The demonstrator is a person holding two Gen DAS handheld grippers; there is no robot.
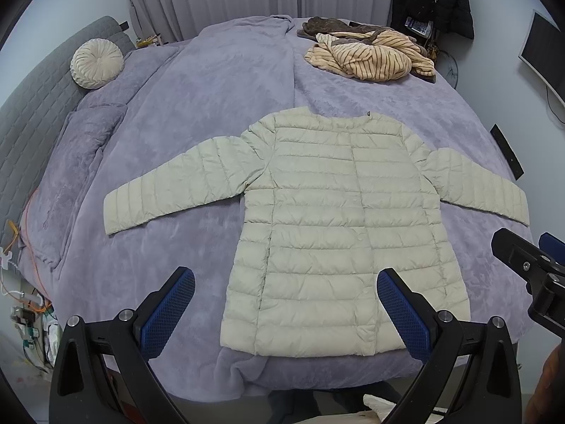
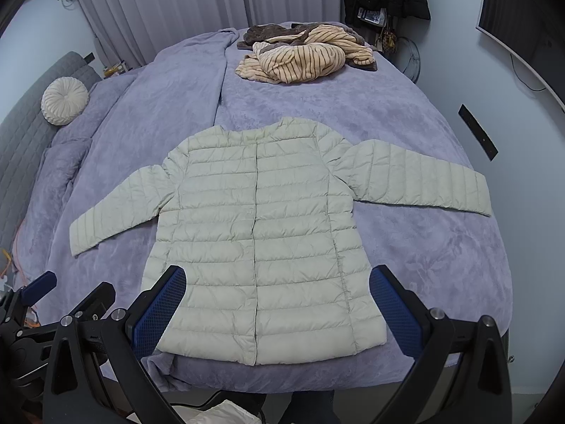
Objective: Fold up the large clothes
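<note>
A pale cream quilted puffer jacket (image 1: 328, 226) (image 2: 261, 233) lies flat, front up and buttoned, on a lilac blanket (image 1: 219, 106) (image 2: 406, 141) that covers a bed. Both sleeves are spread out to the sides and the hem is at the near edge. My left gripper (image 1: 286, 275) hangs above the hem's left part, open wide, nothing between its blue pads. My right gripper (image 2: 279, 272) hovers over the lower body of the jacket, open as well and holding nothing. The right gripper's frame (image 1: 529, 265) shows at the right edge of the left wrist view.
A heap of tan striped and brown clothes (image 1: 370, 53) (image 2: 303, 53) lies at the far end of the bed. A round cream cushion (image 1: 95, 63) (image 2: 63, 100) rests by the grey headboard (image 1: 31, 116) on the left. Dark coats (image 1: 434, 0) hang behind; a monitor (image 2: 515, 17) is on the right wall.
</note>
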